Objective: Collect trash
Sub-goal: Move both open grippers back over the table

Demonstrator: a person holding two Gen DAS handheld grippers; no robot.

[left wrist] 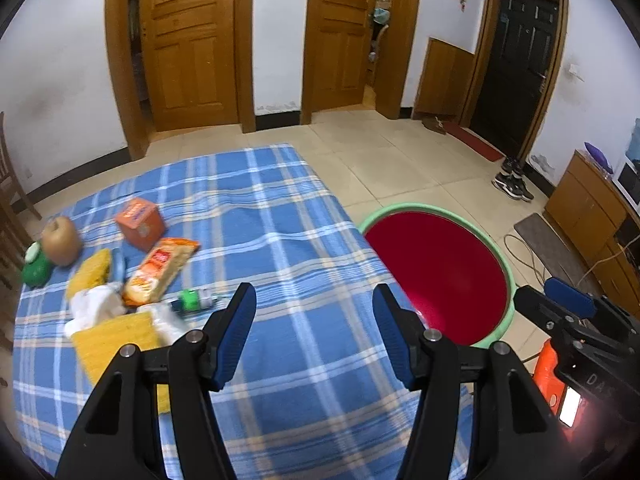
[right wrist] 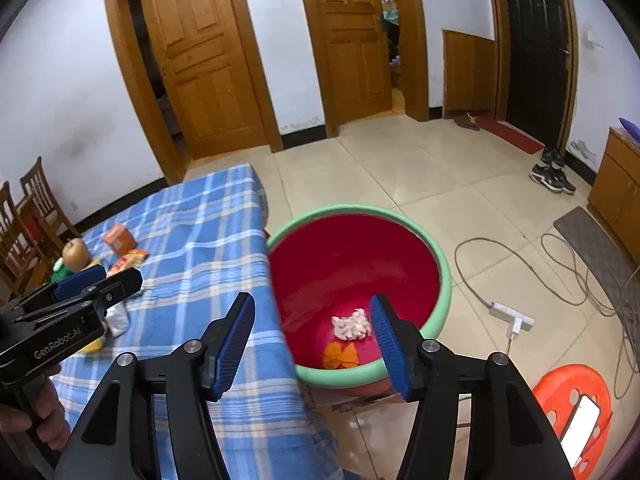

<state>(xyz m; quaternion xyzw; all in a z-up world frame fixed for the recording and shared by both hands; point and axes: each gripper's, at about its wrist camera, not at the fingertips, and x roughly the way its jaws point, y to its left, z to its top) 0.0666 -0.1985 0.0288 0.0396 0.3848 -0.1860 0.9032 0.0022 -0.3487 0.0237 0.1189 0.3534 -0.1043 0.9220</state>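
Both tools empty, jaws spread wide. Right tool [right wrist: 312, 334] hangs over the red basin [right wrist: 444, 276] with the green rim, which stands on the floor against the counter's [left wrist: 280, 216] edge. In the basin: a crumpled white tissue [right wrist: 352, 326] and an orange scrap [right wrist: 340, 356], so two pieces look collected. Left tool [left wrist: 314, 334] is over the blue plaid cloth, pointed toward bare cloth, with the remaining pile to its left. Left on the counter: snack wrapper [left wrist: 160, 270], white tissue wad [left wrist: 98, 304], small green-capped bottle [left wrist: 194, 300], yellow sponges [left wrist: 116, 340], orange box [left wrist: 141, 223]; an apple [left wrist: 61, 240] and green item [left wrist: 35, 268] may not be trash. Judged early: most of the collecting remains.
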